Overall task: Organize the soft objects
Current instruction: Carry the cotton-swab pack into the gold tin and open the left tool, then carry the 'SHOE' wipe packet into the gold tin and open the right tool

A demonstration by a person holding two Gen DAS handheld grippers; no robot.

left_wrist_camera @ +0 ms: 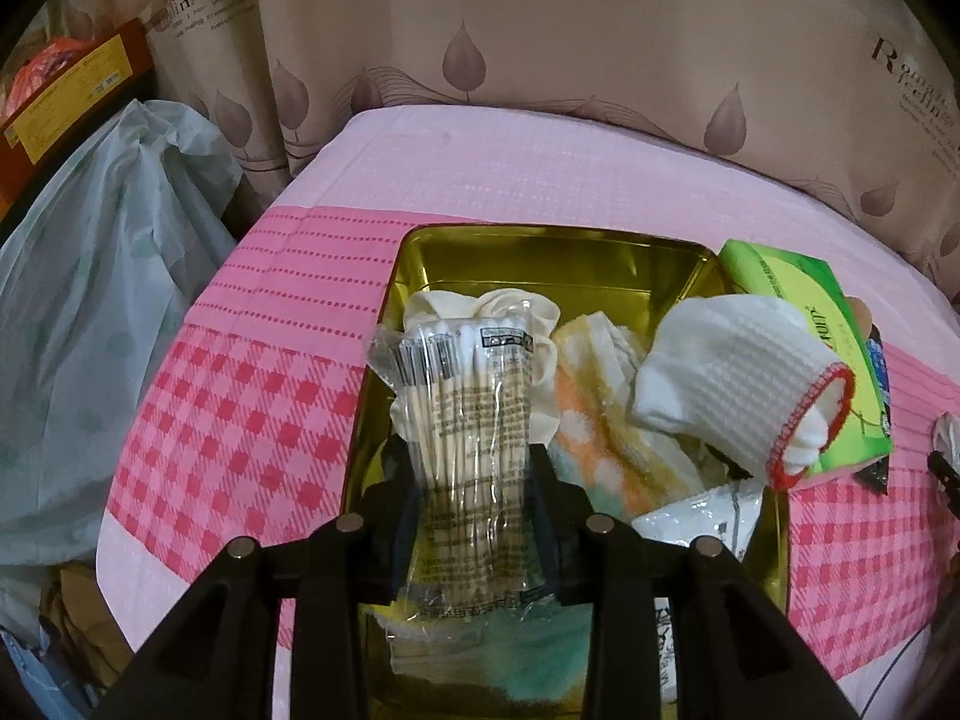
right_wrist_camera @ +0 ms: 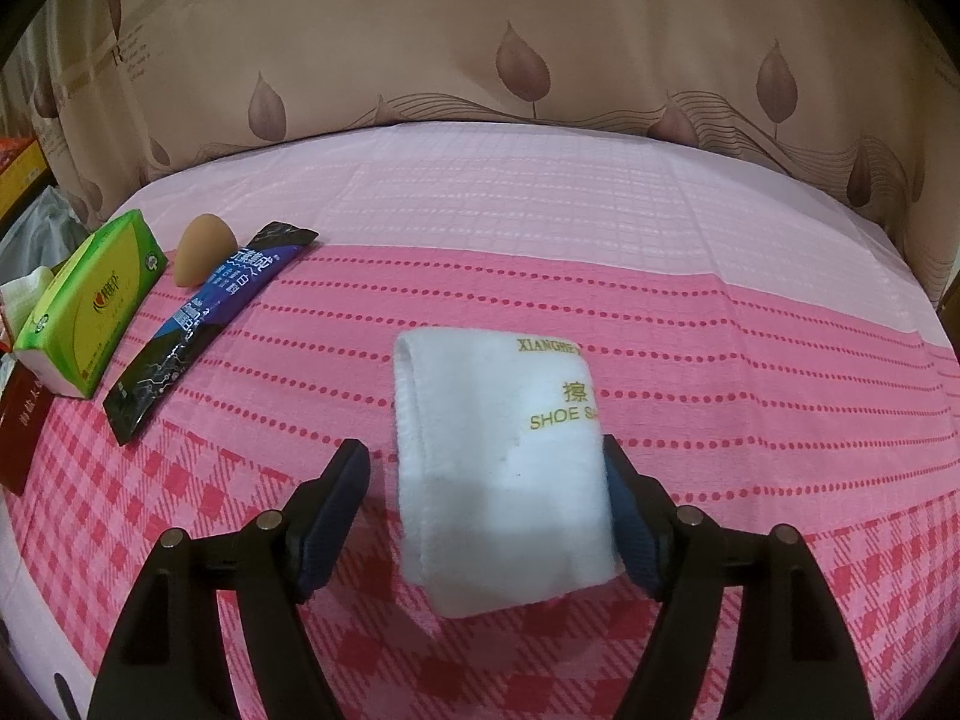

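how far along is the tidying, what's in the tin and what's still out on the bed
Done: the gold tin already holds a cream cloth, a pastel towel and a white sock.
In hand: the left gripper has a pack of cotton swabs between its fingers over the tin; the right gripper straddles the white shoe cloth.
Left: green tissue pack, beige sponge, dark sachet.

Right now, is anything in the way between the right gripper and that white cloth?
Nothing visible. The right gripper already has the white shoe-shine cloth between its open fingers, lying on the pink bedspread. One finger looks right at its edge; the other stands clear.
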